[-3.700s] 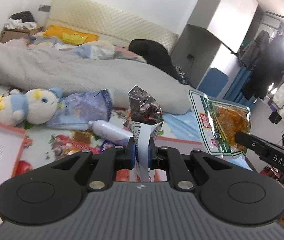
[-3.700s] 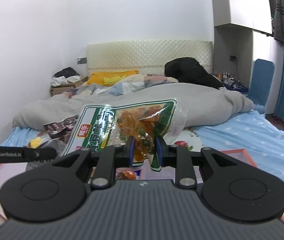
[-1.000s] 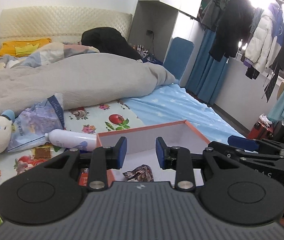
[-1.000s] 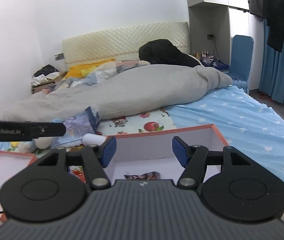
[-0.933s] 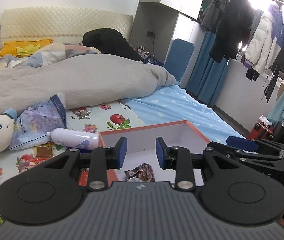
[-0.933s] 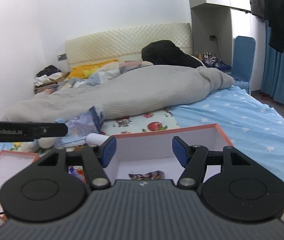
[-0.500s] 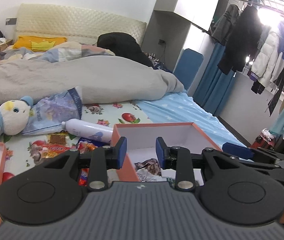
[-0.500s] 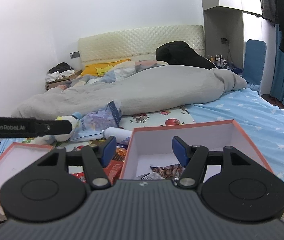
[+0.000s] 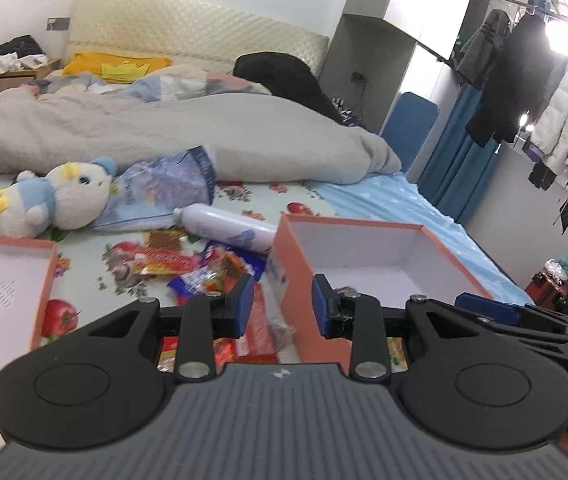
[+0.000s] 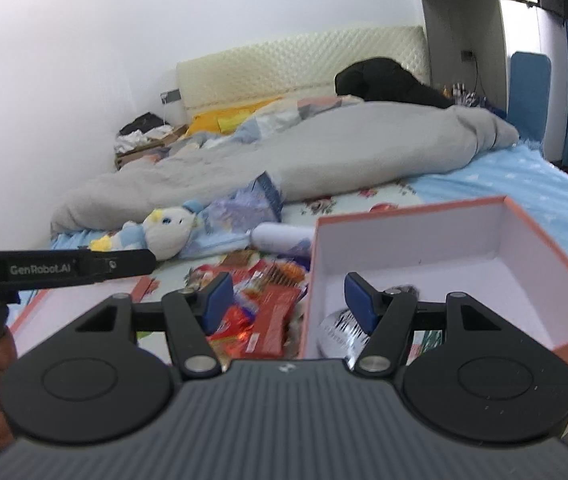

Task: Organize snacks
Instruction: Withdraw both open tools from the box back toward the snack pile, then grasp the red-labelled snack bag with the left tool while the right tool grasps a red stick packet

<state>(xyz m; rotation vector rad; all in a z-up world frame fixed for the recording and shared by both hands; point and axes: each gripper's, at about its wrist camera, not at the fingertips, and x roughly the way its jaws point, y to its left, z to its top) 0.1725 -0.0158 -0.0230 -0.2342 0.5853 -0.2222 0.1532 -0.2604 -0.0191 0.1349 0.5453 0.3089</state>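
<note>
Grey duvet (image 9: 155, 140) heaped across the bed, reaching from the left edge to the blue star-print sheet (image 9: 396, 204). Cream quilted headboard (image 9: 187, 36) against the white wall, yellow pillow (image 9: 115, 65) below it, black bundle of cloth (image 9: 279, 76) at its right end. Plush toy (image 9: 63, 196), white with blue and yellow parts, lying on the fruit-print cover (image 9: 83, 256) just below the duvet edge. White bottle (image 9: 223, 227) on its side, near the plush toy. Cardboard carton (image 9: 11, 76) with crumpled clothes on top, left of the headboard. Blue chair back (image 9: 408, 120) past the bed's far corner. Blue curtain (image 9: 460, 160) and dark and white coats (image 9: 524, 80) hanging on a rail at right, backlit.
</note>
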